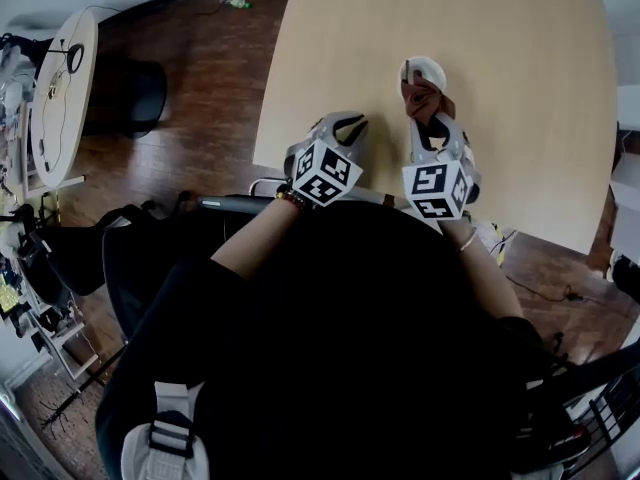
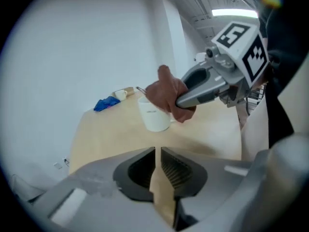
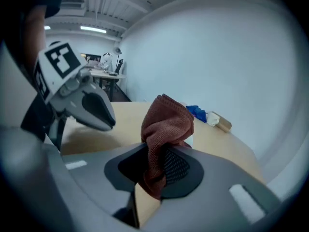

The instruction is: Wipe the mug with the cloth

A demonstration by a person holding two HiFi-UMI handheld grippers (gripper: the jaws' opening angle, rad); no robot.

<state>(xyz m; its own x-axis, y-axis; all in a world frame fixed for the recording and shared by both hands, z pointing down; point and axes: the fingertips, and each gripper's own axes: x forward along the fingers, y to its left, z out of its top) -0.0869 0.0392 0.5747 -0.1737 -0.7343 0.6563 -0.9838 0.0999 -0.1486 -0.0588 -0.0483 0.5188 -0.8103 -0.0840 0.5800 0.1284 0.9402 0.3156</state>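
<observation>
A white mug (image 1: 428,69) stands on the light wooden table (image 1: 520,98). My right gripper (image 1: 432,126) is shut on a rust-brown cloth (image 1: 421,96), and the bunched cloth (image 2: 166,94) rests against the near side and rim of the mug (image 2: 155,116). In the right gripper view the cloth (image 3: 165,122) is clamped between the pads and hides almost all of the mug. My left gripper (image 1: 349,121) hovers over the table to the left of the mug, apart from it. Its jaws stand shut to a thin slit with nothing between them, as the left gripper (image 2: 158,151) view shows.
At the table's far end lie a crumpled blue thing (image 2: 106,103) and a small tan and white box (image 3: 219,122). The table's left edge (image 1: 268,98) drops to dark wood floor. A round white table (image 1: 62,88) and a dark chair stand at the far left.
</observation>
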